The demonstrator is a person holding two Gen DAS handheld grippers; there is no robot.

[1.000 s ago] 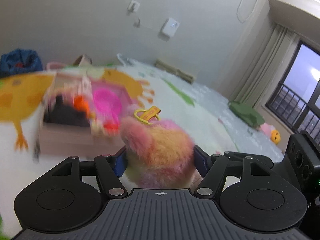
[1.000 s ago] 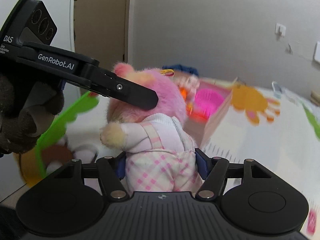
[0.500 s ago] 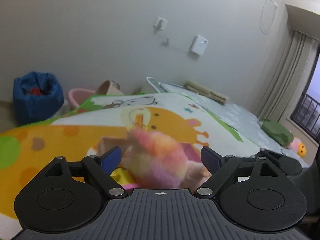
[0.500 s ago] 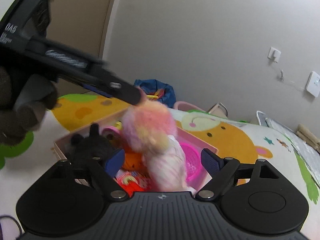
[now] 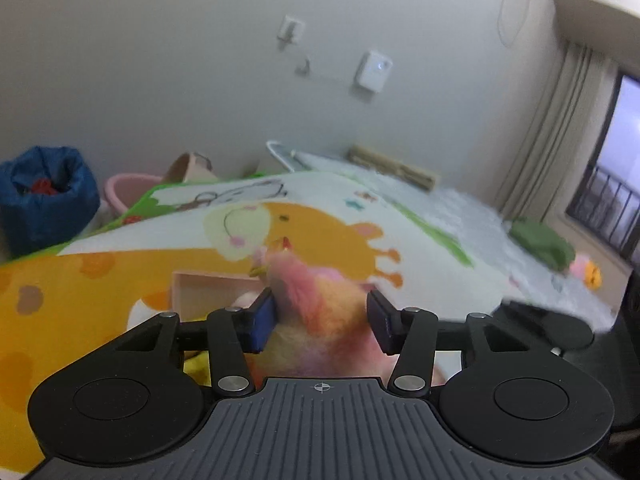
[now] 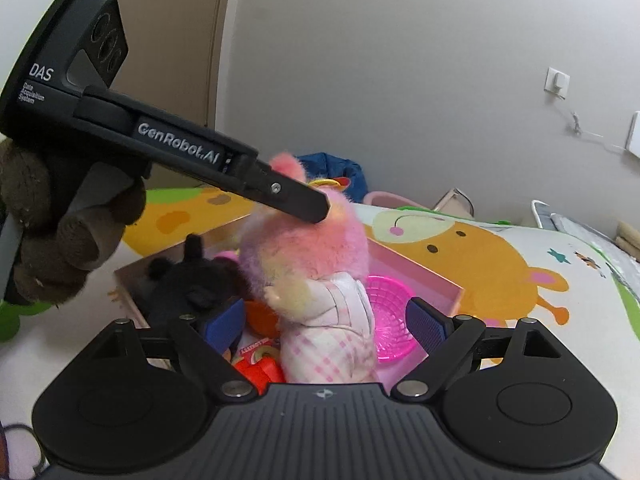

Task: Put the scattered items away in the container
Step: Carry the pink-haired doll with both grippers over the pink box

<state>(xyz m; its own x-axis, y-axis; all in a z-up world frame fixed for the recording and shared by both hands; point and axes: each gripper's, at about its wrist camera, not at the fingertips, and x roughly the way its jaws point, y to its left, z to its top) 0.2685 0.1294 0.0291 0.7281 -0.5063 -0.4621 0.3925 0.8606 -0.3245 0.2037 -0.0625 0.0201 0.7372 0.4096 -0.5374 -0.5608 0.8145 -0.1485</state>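
Play mat [image 6: 500, 272]: giraffe print in orange and white; it lies under the pink box and spreads out past it on every side.
Pink box [image 6: 424, 276]: open-topped container sitting on the mat, already holding several toys.
Plush doll [image 6: 316, 264]: pink and yellow fuzzy head, white and pink checked outfit; it is upright over the pink box, with its lower body down among the toys inside.
Left hand-held gripper [image 5: 320, 316]: its blue pads [image 5: 262, 318] press against both sides of the doll's head, pinching it above the box; from the right wrist view its black arm reaches in from the left side of the box, held by a brown-gloved hand [image 6: 52, 240].
Right hand-held gripper [image 6: 324, 320]: fingers spread wide on either side of the doll's body, the pads apart from the fabric and gripping nothing.
Black plush [image 6: 188, 280]: inside the box, at its left end, just beside the doll.
Pink basket [image 6: 390, 316]: round plastic mesh, inside the box to the right of the doll.
Orange and red toys [image 6: 256, 364]: small pieces in the box at the doll's feet; too hidden to tell what they are.
Blue bag [image 5: 44, 196]: on the floor well behind the box, by the wall.
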